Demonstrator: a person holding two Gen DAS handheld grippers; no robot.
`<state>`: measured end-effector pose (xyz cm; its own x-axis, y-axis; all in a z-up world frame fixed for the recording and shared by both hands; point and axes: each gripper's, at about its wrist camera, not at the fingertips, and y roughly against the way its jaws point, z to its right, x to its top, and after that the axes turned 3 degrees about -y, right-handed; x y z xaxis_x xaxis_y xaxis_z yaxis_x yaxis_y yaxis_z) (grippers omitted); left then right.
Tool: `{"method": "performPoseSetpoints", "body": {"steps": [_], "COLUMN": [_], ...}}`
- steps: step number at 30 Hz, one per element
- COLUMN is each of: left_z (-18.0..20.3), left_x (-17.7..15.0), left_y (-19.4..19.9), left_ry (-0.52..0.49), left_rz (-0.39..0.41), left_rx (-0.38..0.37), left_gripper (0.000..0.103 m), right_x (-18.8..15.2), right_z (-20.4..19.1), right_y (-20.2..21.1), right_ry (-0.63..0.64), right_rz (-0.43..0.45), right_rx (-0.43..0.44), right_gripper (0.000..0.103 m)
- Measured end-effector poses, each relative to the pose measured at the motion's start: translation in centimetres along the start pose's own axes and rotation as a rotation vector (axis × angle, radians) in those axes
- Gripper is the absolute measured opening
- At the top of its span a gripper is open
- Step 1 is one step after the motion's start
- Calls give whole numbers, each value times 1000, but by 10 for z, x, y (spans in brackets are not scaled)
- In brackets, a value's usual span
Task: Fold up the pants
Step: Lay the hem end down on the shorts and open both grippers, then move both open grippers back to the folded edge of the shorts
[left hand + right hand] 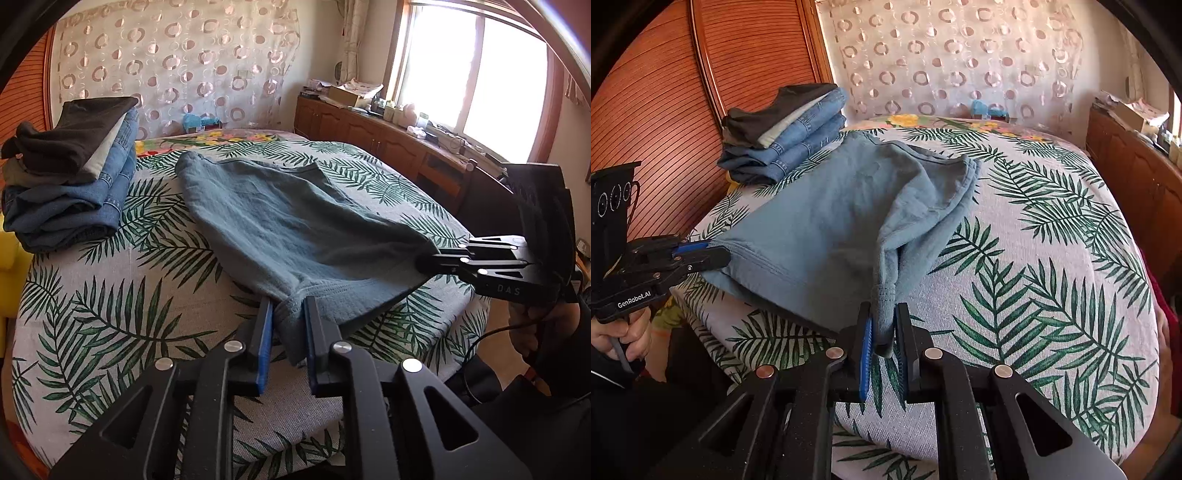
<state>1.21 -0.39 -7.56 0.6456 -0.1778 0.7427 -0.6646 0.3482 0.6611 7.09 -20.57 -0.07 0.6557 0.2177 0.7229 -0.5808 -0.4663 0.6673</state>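
Note:
Blue-grey pants (pixel 280 221) (pixel 827 206) lie folded on the palm-leaf cover (pixel 110 314) (pixel 1034 258). Their near edge is lifted off the cover between my two grippers. My left gripper (pixel 288 301) has a bunched corner of the hem between its blue pads and still carries it; in the right wrist view the left gripper (pixel 724 254) bites the pants' left corner. My right gripper (pixel 883 306) is shut on the other corner, which hangs down between its fingers. In the left wrist view the right gripper (pixel 424 262) clamps the pants' right end.
A stack of folded jeans and dark clothes (pixel 74 173) (pixel 786 133) sits at the far left of the cover. A wooden cabinet (pixel 388 136) with clutter runs under the window on the right. A person's hand (pixel 624 336) holds the left gripper's handle.

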Motion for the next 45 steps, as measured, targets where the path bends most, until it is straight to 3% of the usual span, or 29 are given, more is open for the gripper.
{"method": "performPoseSetpoints", "body": {"steps": [1,4,6,8,9,11,16,23,35,39,41,45], "left_z": [-1,-5,-10,-16,-17,-20,-27,-33,-32,-32,-30,-27], "left_x": [1,4,7,11,12,15,22,27,36,33,33,32], "left_y": [0,2,1,-6,-9,-17,-36,-52,-66,-70,-69,-71], "left_ry": [-1,7,23,39,38,33,41,37,12,8,6,-10], "left_rz": [6,33,40,28,25,27,10,-13,0,-22,-13,-18], "left_rx": [12,35,33,38,41,50,64,89,77,94,96,111], "left_gripper": [22,45,49,53,65,79,79,79,79,79,79,79], "right_x": [-2,-9,-12,-13,-15,-10,21,69,116,123,128,135], "right_z": [0,-2,0,3,4,9,19,36,45,51,52,55], "right_y": [1,2,7,14,16,19,18,-20,-115,-135,-143,-140], "right_ry": [-3,-5,-8,-11,-9,-8,9,24,36,21,25,37], "right_rz": [-1,-4,0,10,16,26,74,92,-33,-60,-68,-18], "right_rx": [0,-18,-28,-39,-49,-60,-77,-74,-123,-134,-137,-169], "right_gripper": [14,16,16,27,29,30,30,30,30,21,8,3]}}
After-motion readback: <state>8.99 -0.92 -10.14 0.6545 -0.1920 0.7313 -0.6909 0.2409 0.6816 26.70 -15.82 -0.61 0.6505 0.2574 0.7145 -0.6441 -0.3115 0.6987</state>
